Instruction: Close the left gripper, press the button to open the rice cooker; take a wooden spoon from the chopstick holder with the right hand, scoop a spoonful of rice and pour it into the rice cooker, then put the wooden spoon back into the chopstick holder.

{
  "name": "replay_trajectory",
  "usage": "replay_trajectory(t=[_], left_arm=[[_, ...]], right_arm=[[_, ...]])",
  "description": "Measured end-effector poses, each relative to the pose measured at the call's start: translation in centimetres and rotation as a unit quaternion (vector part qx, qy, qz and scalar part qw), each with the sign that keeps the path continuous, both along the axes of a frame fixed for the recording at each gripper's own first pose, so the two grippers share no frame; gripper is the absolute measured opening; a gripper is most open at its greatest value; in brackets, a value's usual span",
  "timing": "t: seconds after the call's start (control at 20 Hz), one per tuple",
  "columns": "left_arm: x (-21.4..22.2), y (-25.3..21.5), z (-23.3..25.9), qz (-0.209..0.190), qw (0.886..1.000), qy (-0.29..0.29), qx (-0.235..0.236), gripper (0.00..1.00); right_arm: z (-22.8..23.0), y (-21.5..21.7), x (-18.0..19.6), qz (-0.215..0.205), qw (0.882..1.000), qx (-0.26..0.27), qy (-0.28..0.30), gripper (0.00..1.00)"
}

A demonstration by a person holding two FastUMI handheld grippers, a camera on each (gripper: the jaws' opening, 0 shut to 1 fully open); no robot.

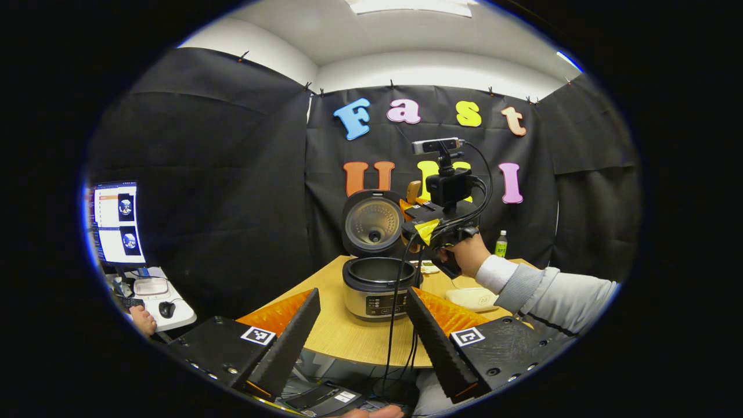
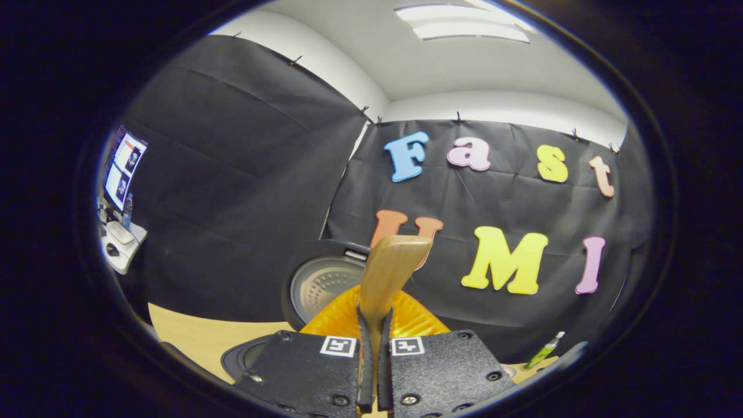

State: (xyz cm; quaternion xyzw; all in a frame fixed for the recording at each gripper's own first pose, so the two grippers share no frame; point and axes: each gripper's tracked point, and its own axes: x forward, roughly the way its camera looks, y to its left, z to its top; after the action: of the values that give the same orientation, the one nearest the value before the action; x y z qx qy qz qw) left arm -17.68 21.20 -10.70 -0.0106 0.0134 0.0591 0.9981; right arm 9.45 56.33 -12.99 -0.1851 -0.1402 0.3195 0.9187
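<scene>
**Inspector A:** A booth walled in black cloth is recorded, with a light wooden table (image 1: 348,337) at its centre. What is found on it?

**Inspector B:** A rice cooker (image 1: 374,287) is seen standing on the table, its lid (image 1: 373,223) raised upright and the inner pot exposed. A green bottle (image 1: 501,244) is noted at the far right edge, and a pale flat object lies near the cooker's right side. A monitor (image 1: 116,223) is observed on a separate desk to the left.

**Inspector A:** And the left hand-held gripper (image 1: 363,331)?

**Inspector B:** It is found released, its fingers spread wide, held back from the cooker and touching nothing.

**Inspector A:** The right hand-held gripper (image 2: 374,354)?

**Inspector B:** It is recorded as clenched on the wooden spoon (image 2: 388,273), both fingers pressed against the handle, with the spoon pointing up and forward. In the left gripper view it is seen held by a hand (image 1: 467,252) above the table, just right of the open cooker. Whether rice is carried cannot be told.
</scene>
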Motion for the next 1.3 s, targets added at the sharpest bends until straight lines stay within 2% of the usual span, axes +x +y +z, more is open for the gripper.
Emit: replay_trajectory(t=[0.15, 0.4, 0.85, 1.05, 1.3], left_arm=[[0.0, -0.2, 0.1, 0.0, 1.0, -0.007, -0.002, 0.94], [0.5, -1.5, -0.1, -0.01, 1.0, -0.006, -0.008, 0.95], [1.4, -4.7, -0.1, -0.032, 0.999, -0.009, -0.022, 0.95], [1.5, -6.1, 0.4, -0.042, 0.999, -0.015, -0.017, 0.94], [1.6, -7.8, 0.5, -0.053, 0.998, -0.016, -0.015, 0.95]], right_arm=[[-0.1, -1.9, 0.7, -0.001, 1.0, 0.006, 0.018, 0.1], [1.1, -8.7, 4.6, -0.056, 0.996, 0.044, 0.061, 0.1], [4.9, -22.9, 9.2, -0.154, 0.979, 0.104, 0.087, 0.1], [5.9, -28.7, 10.2, -0.191, 0.971, 0.116, 0.089, 0.11], [5.6, -35.5, 10.4, -0.226, 0.966, 0.097, 0.083, 0.11]])
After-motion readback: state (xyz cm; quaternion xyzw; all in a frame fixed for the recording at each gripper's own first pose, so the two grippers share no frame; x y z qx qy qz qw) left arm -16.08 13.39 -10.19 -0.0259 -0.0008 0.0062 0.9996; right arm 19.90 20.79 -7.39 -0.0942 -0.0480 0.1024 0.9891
